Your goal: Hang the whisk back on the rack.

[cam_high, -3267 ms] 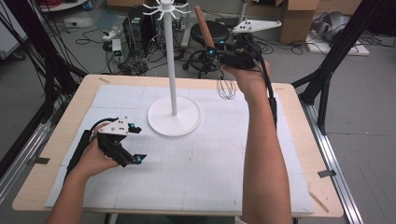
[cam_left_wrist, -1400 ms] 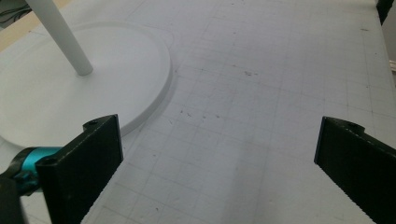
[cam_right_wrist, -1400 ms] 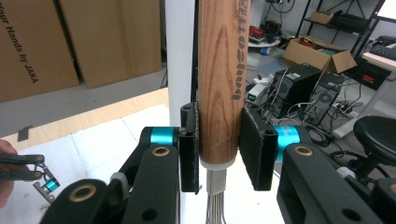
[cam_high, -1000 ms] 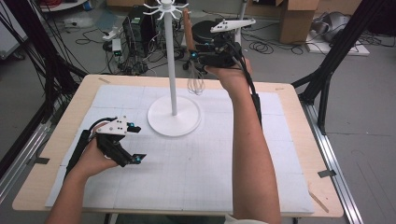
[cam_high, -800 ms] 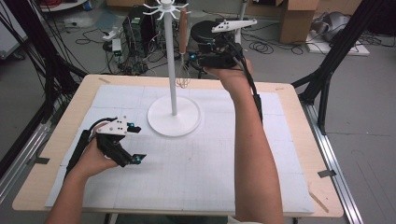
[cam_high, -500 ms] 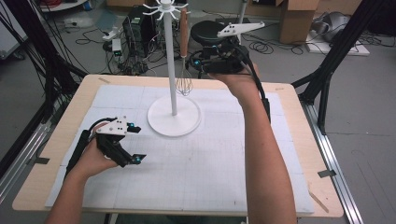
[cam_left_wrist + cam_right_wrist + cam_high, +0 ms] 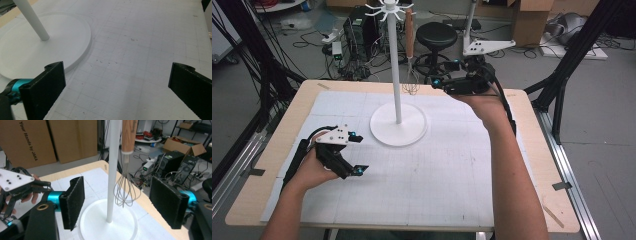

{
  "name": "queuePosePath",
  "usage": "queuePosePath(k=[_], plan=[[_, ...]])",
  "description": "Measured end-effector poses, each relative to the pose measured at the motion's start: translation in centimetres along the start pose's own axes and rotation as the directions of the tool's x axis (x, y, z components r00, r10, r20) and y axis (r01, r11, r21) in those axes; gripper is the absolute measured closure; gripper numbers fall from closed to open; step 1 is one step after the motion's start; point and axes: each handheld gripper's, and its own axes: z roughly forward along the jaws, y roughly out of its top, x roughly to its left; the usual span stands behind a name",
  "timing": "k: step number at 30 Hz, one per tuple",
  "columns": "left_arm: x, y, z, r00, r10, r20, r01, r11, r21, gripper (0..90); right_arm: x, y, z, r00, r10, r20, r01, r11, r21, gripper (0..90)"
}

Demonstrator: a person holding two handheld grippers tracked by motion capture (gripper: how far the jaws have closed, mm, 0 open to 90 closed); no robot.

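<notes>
A whisk (image 7: pixel 410 35) with a wooden handle hangs from a hook at the top of the white stand (image 7: pixel 395 70), its wire head (image 7: pixel 412 84) dangling above the table's far edge. My right gripper (image 7: pixel 443 74) hovers just right of the whisk and points at it. Its jaws have just been opening and nothing is between the pads. In the right gripper view the whisk (image 7: pixel 126 191) and pole (image 7: pixel 112 170) stand a little beyond my open right gripper (image 7: pixel 121 203). My left gripper (image 7: pixel 359 152) rests open on the white mat; it (image 7: pixel 115 92) faces the stand's base (image 7: pixel 25 55).
The round stand base (image 7: pixel 398 131) sits mid-table on a gridded white mat (image 7: pixel 437 180). Beyond the far edge are a black stool (image 7: pixel 437 34), computer cases, cables and cardboard boxes (image 7: pixel 32 140). Black frame struts flank the table.
The right gripper brought the whisk to the stand's top, opened, and drew back to the right. The whisk now hangs free on the hook. The left hand stayed put.
</notes>
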Motion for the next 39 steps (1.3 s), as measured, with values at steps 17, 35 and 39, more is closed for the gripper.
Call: queuePosePath(k=[17, 35, 39], plan=[[0.1, 0.0, -0.1, 1.0000, 0.001, -0.001, -0.001, 1.0000, 0.004, 1.7, 1.8, -4.9, -2.9, 0.9998, 0.005, -0.021, -0.006, 0.999, -0.040, 19.7], [0.0, 0.0, -0.3, 1.0000, -0.001, 0.005, 0.001, 0.9999, -0.012, 1.7, 2.0, -11.2, -3.1, 0.9982, 0.043, -0.041, -0.044, 0.999, -0.015, 15.5], [0.0, 0.0, -0.3, 0.9999, 0.010, 0.008, -0.010, 0.9999, -0.007, 1.7, 2.2, -12.4, -3.2, 0.9986, 0.036, -0.039, -0.036, 0.999, -0.004, 15.3]])
